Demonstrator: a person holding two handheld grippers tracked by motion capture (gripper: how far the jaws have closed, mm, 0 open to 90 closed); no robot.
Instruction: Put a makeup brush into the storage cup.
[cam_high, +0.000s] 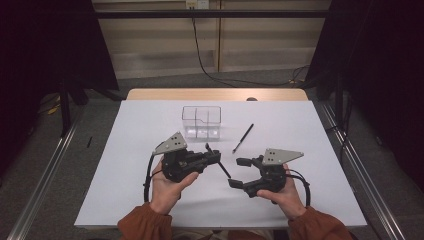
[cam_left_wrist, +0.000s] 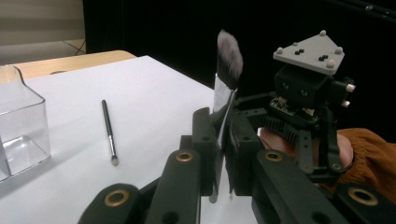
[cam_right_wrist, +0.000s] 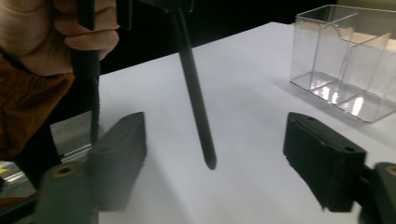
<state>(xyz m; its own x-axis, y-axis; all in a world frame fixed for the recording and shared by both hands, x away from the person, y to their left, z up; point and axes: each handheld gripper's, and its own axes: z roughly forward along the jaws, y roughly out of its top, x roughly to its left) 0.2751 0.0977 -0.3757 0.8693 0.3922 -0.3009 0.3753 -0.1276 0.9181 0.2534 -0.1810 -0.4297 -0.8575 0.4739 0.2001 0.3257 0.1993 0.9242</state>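
High view: found left gripper (cam_high: 214, 157) clamped on makeup brush (cam_high: 223, 170) near its ferrule, above the table (cam_high: 150, 190), between both hands. Found right gripper (cam_high: 239, 172) spread apart around the handle's end, not touching. Judged brush light, stiff-handled, smooth, soft-bristled; best taken mid-handle. Counted two brushes, thin brush (cam_high: 243, 137) lying beside clear organizer (cam_high: 186, 120); one organizer; two grippers.

Both forearms come in low over the table, sleeves orange-brown. The left hand (cam_high: 167, 187) holds the left gripper (cam_high: 216, 156) level, jaws pointing right and pressed tight together. The right hand (cam_high: 285, 192) holds the right gripper (cam_high: 239, 172) pointing left, jaws spread wide apart.
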